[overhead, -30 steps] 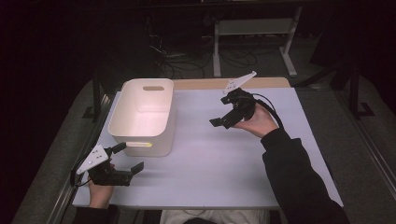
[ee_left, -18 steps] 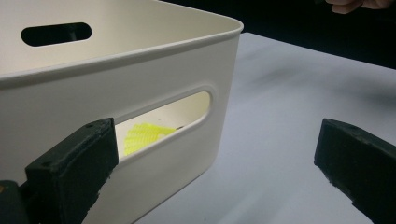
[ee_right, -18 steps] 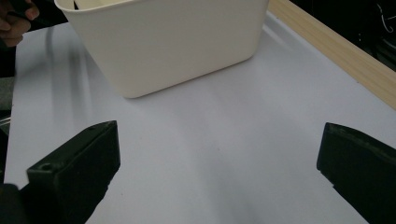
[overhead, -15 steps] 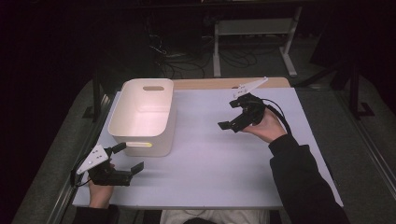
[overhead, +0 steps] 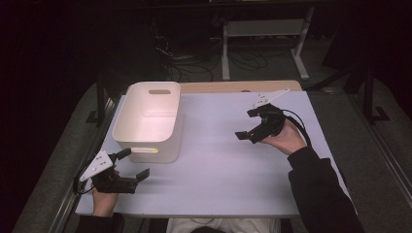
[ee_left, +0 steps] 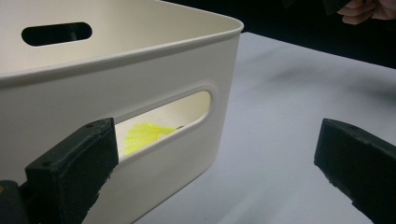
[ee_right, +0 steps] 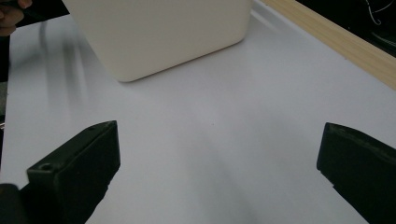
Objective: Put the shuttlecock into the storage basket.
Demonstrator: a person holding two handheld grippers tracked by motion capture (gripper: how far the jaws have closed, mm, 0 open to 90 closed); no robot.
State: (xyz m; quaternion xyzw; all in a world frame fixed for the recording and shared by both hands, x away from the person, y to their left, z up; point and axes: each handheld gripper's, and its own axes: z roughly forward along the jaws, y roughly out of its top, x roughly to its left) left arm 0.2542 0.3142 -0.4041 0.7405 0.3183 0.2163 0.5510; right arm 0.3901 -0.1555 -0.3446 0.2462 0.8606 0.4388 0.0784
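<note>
While the left gripper (overhead: 132,165) sits low at the near left corner of the table (overhead: 218,184), its jaws stand wide apart and empty, just beside the near wall of the white bin (overhead: 145,138). Through the bin's handle slot, the left gripper view shows something yellow and meshed (ee_left: 142,135) lying inside — what it is, I cannot tell. The right gripper (overhead: 252,124) hangs over the table's right half, well apart from the bin, tilted toward it — jaws spread wide, holding nothing.
</note>
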